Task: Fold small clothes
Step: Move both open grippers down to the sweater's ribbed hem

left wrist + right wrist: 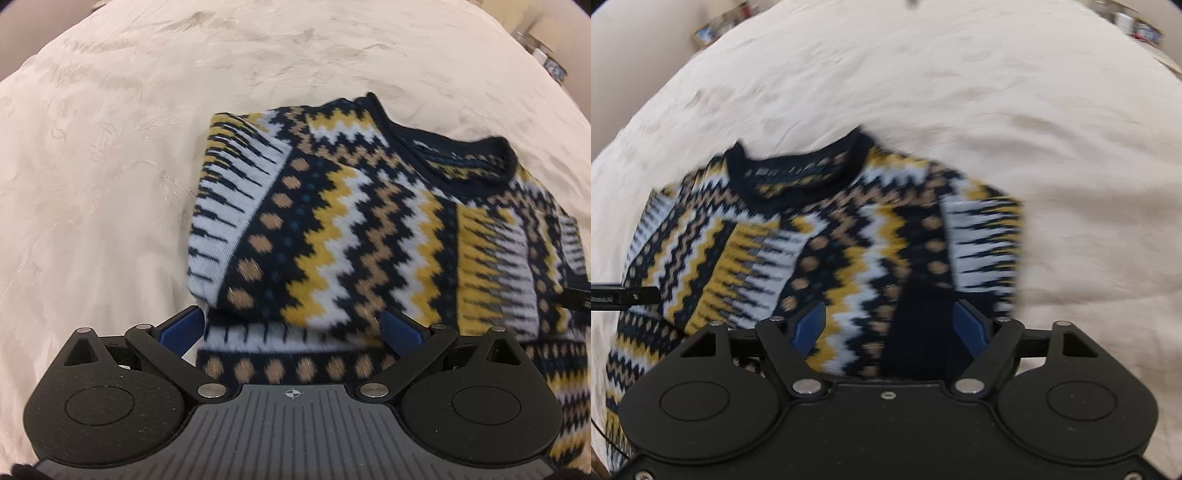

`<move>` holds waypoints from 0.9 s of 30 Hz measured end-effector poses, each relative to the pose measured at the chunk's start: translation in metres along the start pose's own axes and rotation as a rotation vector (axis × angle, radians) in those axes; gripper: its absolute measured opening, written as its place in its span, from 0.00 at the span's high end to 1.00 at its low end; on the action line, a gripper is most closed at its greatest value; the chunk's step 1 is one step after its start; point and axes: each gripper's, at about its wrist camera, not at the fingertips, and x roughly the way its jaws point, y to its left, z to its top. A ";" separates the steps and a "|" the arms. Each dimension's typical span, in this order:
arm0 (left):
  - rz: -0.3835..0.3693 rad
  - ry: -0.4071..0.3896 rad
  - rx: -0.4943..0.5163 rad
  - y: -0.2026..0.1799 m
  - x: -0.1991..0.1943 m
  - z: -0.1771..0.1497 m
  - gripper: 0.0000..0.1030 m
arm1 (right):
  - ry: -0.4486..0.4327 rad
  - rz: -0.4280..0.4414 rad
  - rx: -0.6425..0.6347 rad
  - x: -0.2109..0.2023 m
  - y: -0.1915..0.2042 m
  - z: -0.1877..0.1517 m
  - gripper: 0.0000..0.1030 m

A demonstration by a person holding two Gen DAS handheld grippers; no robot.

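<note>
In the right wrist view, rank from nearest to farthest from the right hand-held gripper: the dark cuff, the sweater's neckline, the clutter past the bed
1. Dark cuff: between the open fingers of the right hand-held gripper.
2. Neckline: upper left, mid-frame.
3. Clutter: beyond the bedspread, top corners.

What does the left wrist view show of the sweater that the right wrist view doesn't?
Only the left wrist view shows the folded-up hem band lying straight across the near side, and the left tool standing open above it.

Only the right wrist view shows a plain dark cuff running between the open pads of the right tool.

Both show the patterned sweater with sleeves folded in, its dark collar on the far side, lying on the cream bedcover. Neither tool grips cloth.
</note>
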 end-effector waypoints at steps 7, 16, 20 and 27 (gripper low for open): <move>0.012 0.018 0.013 -0.001 -0.012 -0.023 0.00 | 0.059 -0.019 0.011 0.016 -0.010 -0.012 0.24; 0.059 -0.012 0.014 -0.005 -0.042 -0.037 0.00 | -0.020 0.043 0.044 -0.024 -0.007 -0.020 0.20; 0.079 -0.031 0.035 -0.012 -0.058 -0.045 0.00 | -0.059 0.092 0.050 -0.042 -0.007 -0.030 0.11; 0.109 -0.049 0.062 -0.026 -0.082 -0.061 0.00 | -0.083 0.159 0.050 -0.058 -0.011 -0.050 0.00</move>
